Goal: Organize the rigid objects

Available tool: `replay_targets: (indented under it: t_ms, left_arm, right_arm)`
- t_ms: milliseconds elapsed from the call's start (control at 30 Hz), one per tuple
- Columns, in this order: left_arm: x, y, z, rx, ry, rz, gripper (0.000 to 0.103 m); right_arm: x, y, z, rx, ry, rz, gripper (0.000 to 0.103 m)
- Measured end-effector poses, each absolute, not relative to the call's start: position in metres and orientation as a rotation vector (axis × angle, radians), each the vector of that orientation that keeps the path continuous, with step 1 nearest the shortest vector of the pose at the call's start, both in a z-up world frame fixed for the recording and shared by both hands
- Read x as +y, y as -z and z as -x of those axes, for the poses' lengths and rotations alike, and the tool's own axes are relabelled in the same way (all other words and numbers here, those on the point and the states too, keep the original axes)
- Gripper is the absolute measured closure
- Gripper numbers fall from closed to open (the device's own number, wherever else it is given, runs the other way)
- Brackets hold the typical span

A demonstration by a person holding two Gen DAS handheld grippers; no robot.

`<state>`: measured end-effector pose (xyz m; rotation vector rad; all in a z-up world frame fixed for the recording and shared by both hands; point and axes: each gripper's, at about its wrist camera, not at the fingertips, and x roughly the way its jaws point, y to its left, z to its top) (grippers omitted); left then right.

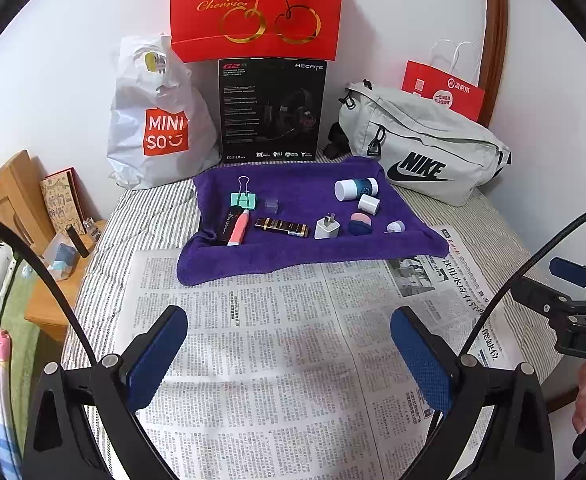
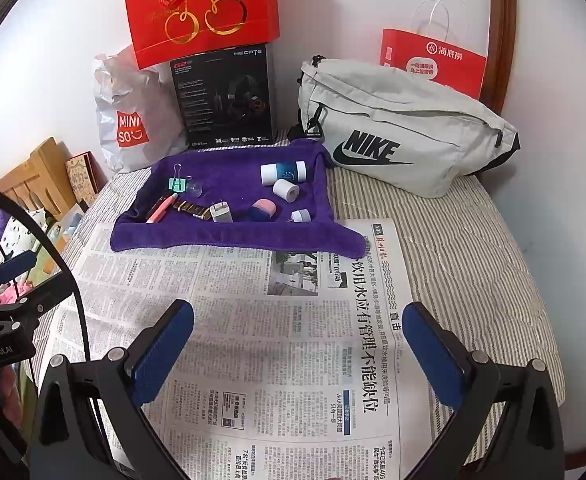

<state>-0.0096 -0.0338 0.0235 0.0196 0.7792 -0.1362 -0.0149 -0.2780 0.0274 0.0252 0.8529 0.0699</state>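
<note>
Nearest, the left tool (image 1: 289, 354) and right tool (image 2: 299, 350) hover spread and empty over the newspaper (image 2: 277, 320) on the bed. Every small item sits on the purple towel (image 1: 293, 248) beyond: this fits things gathered there, or waiting to be sorted. Largest down: white-and-teal bottle (image 1: 356, 189), pink pen (image 1: 239, 228), gold-black tube (image 1: 282, 227), binder clip (image 1: 243, 199), charger plug (image 1: 327, 228), small white cap (image 1: 396, 225).
</note>
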Motion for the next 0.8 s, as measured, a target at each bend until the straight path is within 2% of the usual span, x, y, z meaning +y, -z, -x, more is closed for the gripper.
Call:
replay_targets:
  t_ms: [800]
  left_arm:
    - [-0.0352, -0.0238, 0.0091, 0.776, 0.146, -0.035, 0.000]
  right_arm:
    - [-0.2803, -0.0291, 0.0161, 0.849, -0.064, -0.028, 0.001]
